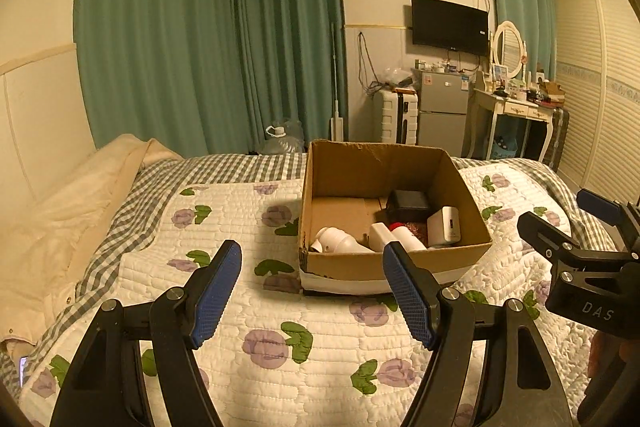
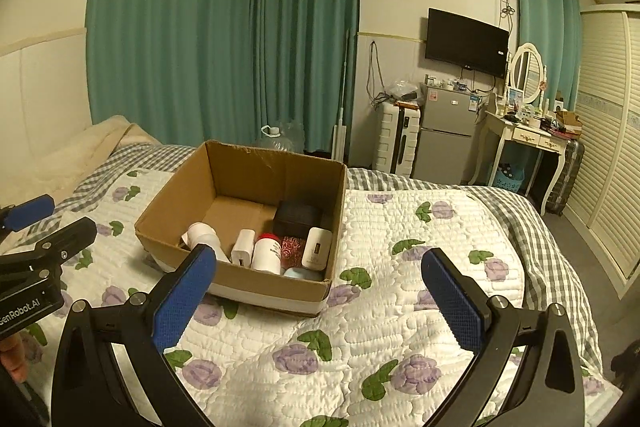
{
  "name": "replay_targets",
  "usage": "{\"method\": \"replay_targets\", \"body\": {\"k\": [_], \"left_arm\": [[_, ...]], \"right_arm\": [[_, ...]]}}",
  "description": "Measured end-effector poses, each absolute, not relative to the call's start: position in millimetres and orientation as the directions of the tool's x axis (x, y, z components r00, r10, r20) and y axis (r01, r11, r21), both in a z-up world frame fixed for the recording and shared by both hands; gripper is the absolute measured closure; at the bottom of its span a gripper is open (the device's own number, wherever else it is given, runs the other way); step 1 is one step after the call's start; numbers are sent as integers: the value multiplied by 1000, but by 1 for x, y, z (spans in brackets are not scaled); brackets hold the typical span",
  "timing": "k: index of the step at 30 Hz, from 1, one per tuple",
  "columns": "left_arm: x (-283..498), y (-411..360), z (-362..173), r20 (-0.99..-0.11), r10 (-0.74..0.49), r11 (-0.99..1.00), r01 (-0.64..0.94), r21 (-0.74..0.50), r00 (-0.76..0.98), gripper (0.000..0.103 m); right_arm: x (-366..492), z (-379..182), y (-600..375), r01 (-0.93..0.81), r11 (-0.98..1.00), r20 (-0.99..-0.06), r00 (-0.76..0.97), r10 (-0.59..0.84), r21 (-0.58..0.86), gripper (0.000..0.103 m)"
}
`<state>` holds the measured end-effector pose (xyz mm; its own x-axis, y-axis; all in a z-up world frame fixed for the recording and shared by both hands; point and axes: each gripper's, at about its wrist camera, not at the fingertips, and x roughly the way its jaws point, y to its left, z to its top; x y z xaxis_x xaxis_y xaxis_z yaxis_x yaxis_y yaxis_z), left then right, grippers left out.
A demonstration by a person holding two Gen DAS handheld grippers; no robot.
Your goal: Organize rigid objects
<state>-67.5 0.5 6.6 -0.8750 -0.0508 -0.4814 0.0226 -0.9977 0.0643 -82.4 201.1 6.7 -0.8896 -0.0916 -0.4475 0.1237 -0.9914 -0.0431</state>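
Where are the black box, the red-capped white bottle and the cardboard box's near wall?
black box (image 2: 298, 217), right wrist view, on its front face.
red-capped white bottle (image 2: 267, 255), right wrist view, on its white body.
cardboard box (image 1: 360, 265), left wrist view, on its near wall.

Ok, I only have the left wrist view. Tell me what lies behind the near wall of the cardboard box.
Observer: A pale blue item lies low against the near wall of the cardboard box, in front of the red-capped white bottle.
Operator: Now report the right gripper; I see only its side.
Observer: It is open, with nothing between its blue pads, over the quilt short of the box.
Operator: Describe the white thing left of that bottle.
Observer: A white charger stands upright, with a port in its front face.
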Motion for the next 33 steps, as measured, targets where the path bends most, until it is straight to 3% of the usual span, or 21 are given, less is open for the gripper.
{"method": "replay_targets", "body": {"k": [33], "left_arm": [[-67, 2, 8, -482, -42, -998, 11, 68, -875, 27]], "right_arm": [[-82, 6, 199, 123, -991, -459, -884, -91, -42, 0]]}}
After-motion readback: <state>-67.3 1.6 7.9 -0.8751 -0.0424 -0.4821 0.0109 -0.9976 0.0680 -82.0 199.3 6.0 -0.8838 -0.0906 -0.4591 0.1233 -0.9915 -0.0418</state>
